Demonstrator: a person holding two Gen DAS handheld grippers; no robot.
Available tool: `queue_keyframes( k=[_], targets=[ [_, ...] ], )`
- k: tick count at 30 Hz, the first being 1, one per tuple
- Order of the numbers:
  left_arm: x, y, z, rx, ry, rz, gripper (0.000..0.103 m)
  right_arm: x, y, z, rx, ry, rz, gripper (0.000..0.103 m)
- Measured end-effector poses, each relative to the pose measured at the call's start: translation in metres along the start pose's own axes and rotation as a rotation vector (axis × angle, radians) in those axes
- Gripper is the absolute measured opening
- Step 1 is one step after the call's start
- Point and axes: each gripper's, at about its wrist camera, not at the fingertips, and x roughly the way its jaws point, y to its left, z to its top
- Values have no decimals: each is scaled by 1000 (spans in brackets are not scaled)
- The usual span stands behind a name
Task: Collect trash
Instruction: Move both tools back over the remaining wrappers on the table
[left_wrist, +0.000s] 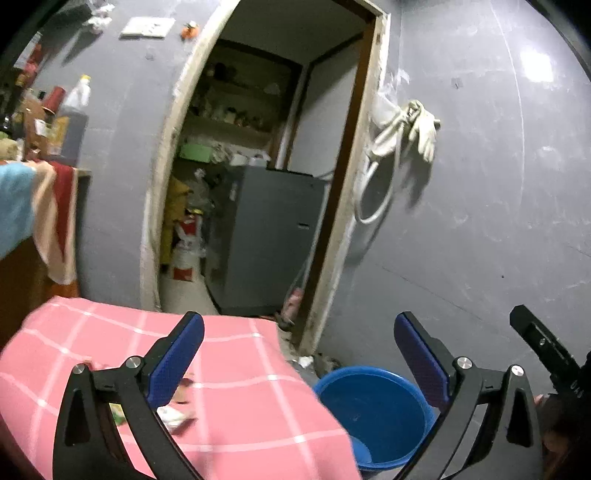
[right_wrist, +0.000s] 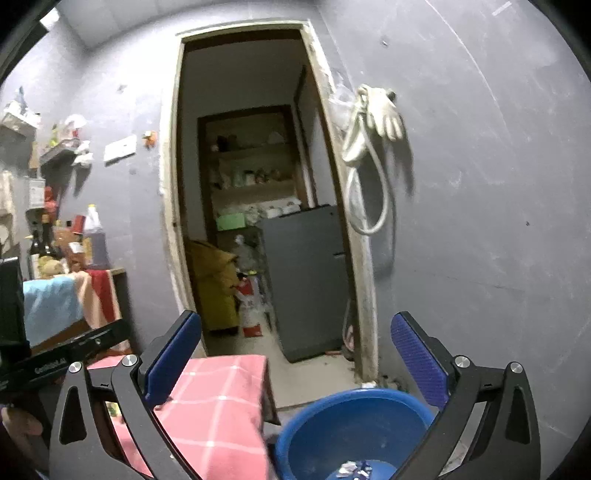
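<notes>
Left tongs (left_wrist: 299, 354), right tongs (right_wrist: 295, 354) both wide, empty; scraps (right_wrist: 354, 469) in blue bucket (right_wrist: 332, 417); no label legible

The cloth (left_wrist: 229, 369) over the bench at lower left is soft woven fabric, pink with white checks, matt. At lower right the bucket (right_wrist: 354, 417) looks like smooth blue plastic with a slight gloss; scraps (right_wrist: 354, 469) in its bottom look like crumpled paper or foil. The left gripper (left_wrist: 299, 354) and right gripper (right_wrist: 295, 350) have matt black plastic arms, shiny metal screw heads and ribbed blue pads (left_wrist: 177, 362) on the jaws. The wall (left_wrist: 498, 184) is grey, painted, scuffed and faintly shiny. A pale rubbery glove (right_wrist: 384, 114) and a smooth white hose (right_wrist: 369, 206) hang at upper right.
</notes>
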Motion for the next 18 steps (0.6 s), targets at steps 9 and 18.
queue_keyframes(
  k=[9, 18],
  targets=[
    [-57, 36, -5, -5, -50, 99, 101, -3, 56, 1, -18, -18, 89, 103],
    [-106, 78, -11, -5, -104, 231, 101, -4, 108, -9, -42, -21, 168, 103]
  ],
)
